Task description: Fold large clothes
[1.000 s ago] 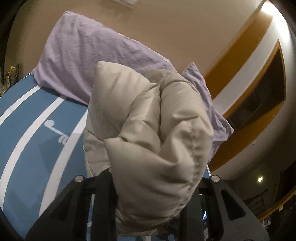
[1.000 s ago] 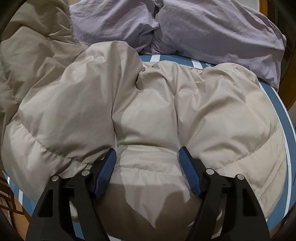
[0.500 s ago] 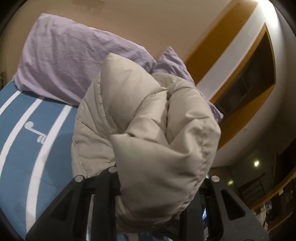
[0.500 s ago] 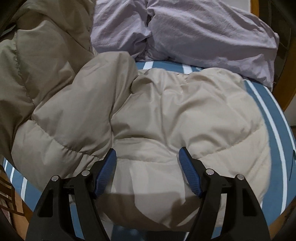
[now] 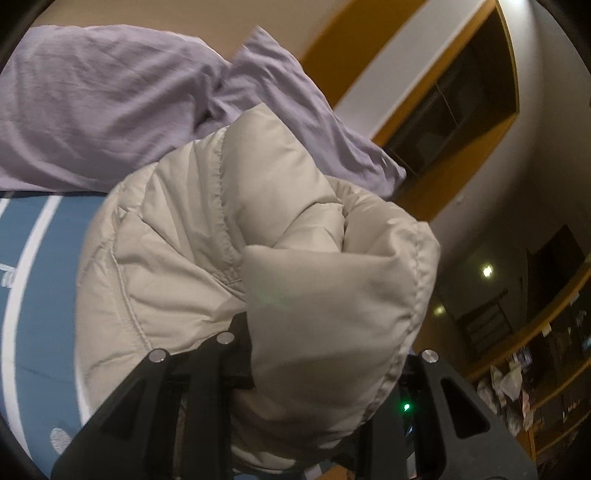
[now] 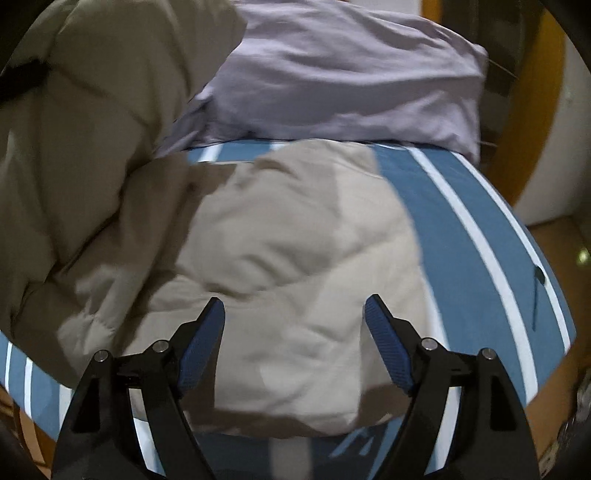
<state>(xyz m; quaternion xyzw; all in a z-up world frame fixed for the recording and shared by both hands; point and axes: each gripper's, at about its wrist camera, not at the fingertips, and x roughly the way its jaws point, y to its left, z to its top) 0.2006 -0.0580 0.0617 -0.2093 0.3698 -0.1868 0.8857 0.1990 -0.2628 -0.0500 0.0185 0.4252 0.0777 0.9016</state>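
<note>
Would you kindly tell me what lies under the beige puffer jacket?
The beige puffer jacket lies on a blue sheet with white stripes; what is beneath its middle is covered. Lilac pillows sit behind it.

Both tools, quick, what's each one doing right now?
Left tool: closed on a bunch of the beige puffer jacket.
Right tool: jaws opening, holding nothing, jacket below.

a beige wall [image 5: 207, 26] with orange trim [image 5: 476, 155] is seen behind lavender pillows [image 5: 92, 103]; a blue, white-striped bed [image 6: 461, 236] is shown.
</note>
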